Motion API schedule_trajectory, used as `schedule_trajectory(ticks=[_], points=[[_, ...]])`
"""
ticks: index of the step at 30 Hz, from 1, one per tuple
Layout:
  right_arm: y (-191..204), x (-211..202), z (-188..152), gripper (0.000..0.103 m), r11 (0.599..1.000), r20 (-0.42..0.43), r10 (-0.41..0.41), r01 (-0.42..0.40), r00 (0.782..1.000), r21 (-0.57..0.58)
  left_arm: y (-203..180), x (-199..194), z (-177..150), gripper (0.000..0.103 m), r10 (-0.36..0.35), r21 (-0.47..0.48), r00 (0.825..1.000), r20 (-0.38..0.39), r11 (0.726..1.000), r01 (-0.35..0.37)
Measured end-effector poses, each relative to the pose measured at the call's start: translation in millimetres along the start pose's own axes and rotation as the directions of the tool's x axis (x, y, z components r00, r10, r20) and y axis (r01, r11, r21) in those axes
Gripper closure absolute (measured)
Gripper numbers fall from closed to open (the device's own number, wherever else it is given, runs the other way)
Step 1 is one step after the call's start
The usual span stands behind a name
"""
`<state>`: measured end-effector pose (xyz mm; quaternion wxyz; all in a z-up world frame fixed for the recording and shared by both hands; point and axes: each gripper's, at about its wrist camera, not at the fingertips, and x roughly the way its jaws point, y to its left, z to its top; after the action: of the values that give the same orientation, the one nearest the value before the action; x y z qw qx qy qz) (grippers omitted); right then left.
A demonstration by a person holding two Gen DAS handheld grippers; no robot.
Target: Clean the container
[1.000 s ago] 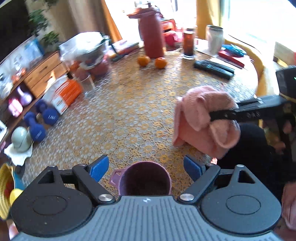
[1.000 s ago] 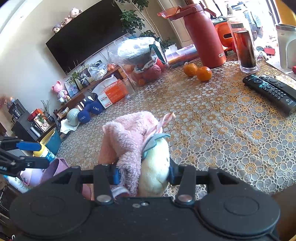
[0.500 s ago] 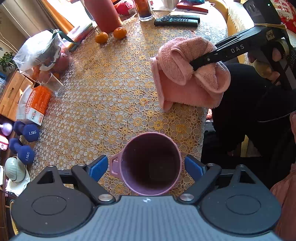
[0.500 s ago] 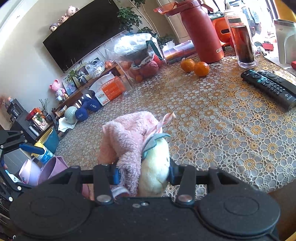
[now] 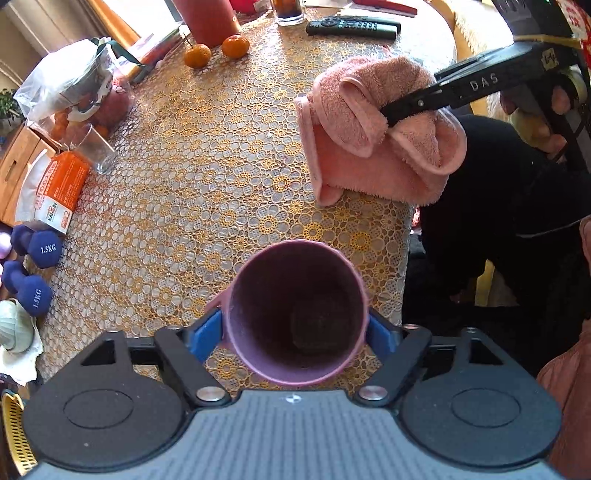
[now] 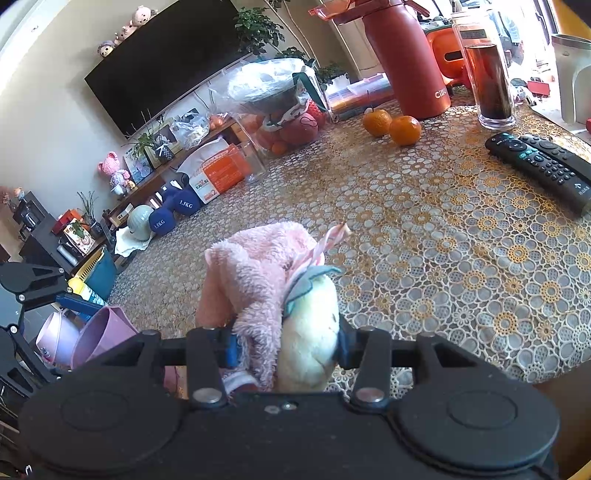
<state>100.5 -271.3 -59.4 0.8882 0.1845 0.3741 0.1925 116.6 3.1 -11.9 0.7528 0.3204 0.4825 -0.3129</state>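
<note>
A purple cup [image 5: 295, 314] stands upright near the front edge of the lace-covered table [image 5: 184, 184], its dark inside facing the left wrist view. My left gripper [image 5: 293, 334] points down over it; its jaws are closing, and the blue pads [image 5: 207, 332] touch the cup's sides. The cup [image 6: 99, 332] also shows at the lower left of the right wrist view. My right gripper [image 6: 284, 350] is shut on a bunched pink towel [image 6: 251, 266] with a pale yellow patch. That towel [image 5: 354, 147] hangs at the table's right edge, beyond the cup.
Two remote controls [image 5: 351, 26], two oranges [image 5: 216, 51], a red flask [image 6: 402, 62], a glass of dark drink [image 6: 491, 81] and a bag of fruit [image 6: 273, 107] crowd the far side. An empty glass [image 5: 98, 155] stands left. Dumbbells [image 5: 33, 266] lie on the floor.
My left gripper tilted down over the cup and came lower, and its pads moved in from wide apart onto the cup's sides. The right gripper and towel stayed put.
</note>
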Motion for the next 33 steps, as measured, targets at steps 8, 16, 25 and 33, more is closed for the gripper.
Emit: schedule_trajectory(ticks=[8, 16, 25, 33], points=[[17, 1, -1, 0.058, 0.998, -0.005, 0.029, -0.03, 1.0, -0.057, 11, -3, -16, 0.023, 0.082, -0.385, 0.995, 0.065, 0.922, -0.051], [92, 7, 11, 0.058, 0.947, -0.019, 0.244, -0.242, 0.97, -0.209, 16, -10, -47, 0.023, 0.153, -0.616, 0.978, 0.141, 0.787, -0.034], [120, 64, -6, 0.058, 0.941, -0.126, 0.221, -0.245, 0.967, -0.233, 17, -14, -77, 0.024, 0.165, -0.701, 0.964, 0.21, 0.712, 0.031], [101, 65, -5, 0.059, 0.95, -0.133, 0.087, -0.122, 0.987, -0.289, 7, -15, -93, 0.023, 0.194, -0.731, 0.95, 0.246, 0.681, 0.051]])
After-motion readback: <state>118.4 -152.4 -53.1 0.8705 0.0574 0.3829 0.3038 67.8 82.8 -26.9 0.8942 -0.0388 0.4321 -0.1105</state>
